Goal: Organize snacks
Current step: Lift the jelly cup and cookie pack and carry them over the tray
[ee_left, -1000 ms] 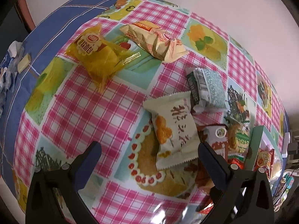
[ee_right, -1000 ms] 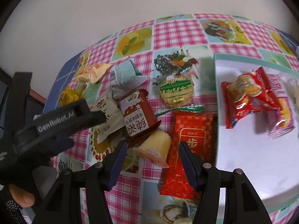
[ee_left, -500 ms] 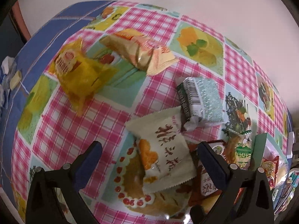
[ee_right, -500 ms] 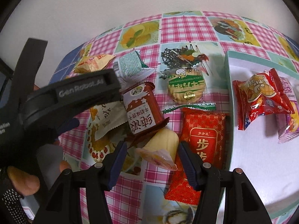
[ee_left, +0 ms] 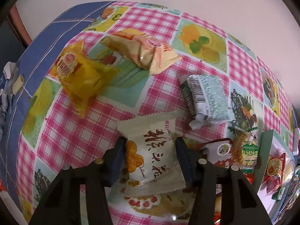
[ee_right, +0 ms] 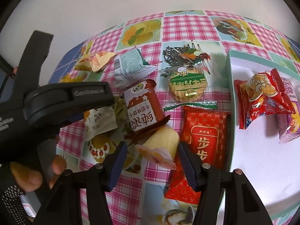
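Observation:
My left gripper (ee_left: 149,146) is shut on a cream snack packet (ee_left: 152,155) with brown characters, its fingers pressing both sides; the packet also shows in the right wrist view (ee_right: 99,119) under the left gripper's body. My right gripper (ee_right: 151,151) is open, its fingers on either side of a pale yellow jelly cup (ee_right: 159,147) lying on its side. A brown-red packet (ee_right: 141,105), a round green-wrapped biscuit (ee_right: 186,87) and a red packet (ee_right: 202,142) lie around it. A white tray (ee_right: 249,161) at the right holds red and purple snacks (ee_right: 262,95).
A yellow packet (ee_left: 78,75), a beige packet (ee_left: 142,52) and a mint-green packet (ee_left: 206,95) lie farther back on the pink checked tablecloth (ee_left: 65,131). A white wall runs behind the table. The table's blue edge (ee_left: 37,43) is at the left.
My left gripper has moved forward over the cream packet and closed on it. My right gripper has crept closer to the jelly cup and stays open.

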Demonstrator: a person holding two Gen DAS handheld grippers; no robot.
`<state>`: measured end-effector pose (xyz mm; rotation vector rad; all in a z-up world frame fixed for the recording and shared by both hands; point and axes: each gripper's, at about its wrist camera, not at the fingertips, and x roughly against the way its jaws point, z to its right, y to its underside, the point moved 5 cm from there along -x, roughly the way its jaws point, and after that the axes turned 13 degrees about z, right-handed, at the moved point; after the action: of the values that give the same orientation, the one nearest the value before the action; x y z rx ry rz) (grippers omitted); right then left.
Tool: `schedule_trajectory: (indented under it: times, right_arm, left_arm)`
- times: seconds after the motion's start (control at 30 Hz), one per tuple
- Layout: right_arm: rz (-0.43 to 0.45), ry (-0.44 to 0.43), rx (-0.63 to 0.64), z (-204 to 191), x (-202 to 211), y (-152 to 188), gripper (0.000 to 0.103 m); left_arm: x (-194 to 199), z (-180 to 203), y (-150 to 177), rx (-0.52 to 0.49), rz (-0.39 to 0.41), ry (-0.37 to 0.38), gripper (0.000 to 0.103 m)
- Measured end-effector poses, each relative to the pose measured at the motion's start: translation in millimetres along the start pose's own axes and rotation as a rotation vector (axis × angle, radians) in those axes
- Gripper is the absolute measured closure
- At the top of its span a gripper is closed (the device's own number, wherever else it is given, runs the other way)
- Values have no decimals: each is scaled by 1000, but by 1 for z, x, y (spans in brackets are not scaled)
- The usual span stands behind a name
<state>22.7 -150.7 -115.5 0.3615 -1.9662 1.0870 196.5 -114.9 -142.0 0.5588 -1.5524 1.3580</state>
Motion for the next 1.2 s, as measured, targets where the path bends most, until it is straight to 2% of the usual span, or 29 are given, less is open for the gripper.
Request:
schedule_trajectory:
  times: [0.13, 0.5, 0.73, 1.03, 1.2]
  right_arm:
    - [1, 15, 2, 2, 2, 0, 53]
    - [-9, 24, 27, -3, 0, 5, 53]
    - [-3, 72, 89, -13, -5, 8, 52]
    - [31, 165, 232, -29, -13, 12, 49]
    - [46, 177, 240, -29, -14, 12, 48]
  left_arm:
    - [6, -16, 6, 4, -26, -12, 48]
    - [26, -24, 47, -67, -79, -54, 48]
    - [39, -54, 79, -52, -97, -64, 48]
    - [41, -72, 88, -44, -95, -75, 47]
    - [40, -75, 89, -39, -89, -75, 47]
